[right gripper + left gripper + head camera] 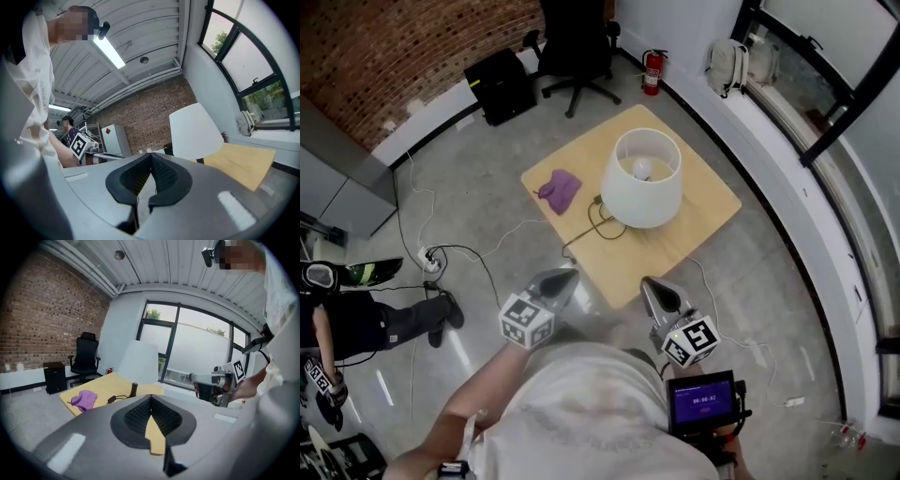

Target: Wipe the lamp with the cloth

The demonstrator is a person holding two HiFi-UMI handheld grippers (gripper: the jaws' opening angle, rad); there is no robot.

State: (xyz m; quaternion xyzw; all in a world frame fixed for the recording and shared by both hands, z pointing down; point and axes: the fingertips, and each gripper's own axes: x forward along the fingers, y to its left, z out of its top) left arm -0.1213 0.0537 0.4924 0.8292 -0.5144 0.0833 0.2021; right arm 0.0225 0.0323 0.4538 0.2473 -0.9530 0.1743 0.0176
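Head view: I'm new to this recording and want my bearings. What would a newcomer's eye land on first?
The big white lamp, its bulb visible down through the shade, stands on the light wooden table. A crumpled purple cloth lies on the table toward the picture's left of the lamp, apart from it. Nearer the camera, the left gripper and right gripper point toward the table, both shut and empty.

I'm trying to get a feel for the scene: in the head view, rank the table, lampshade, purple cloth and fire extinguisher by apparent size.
1. table
2. lampshade
3. purple cloth
4. fire extinguisher, though it stands farther away, so its place is unsure.
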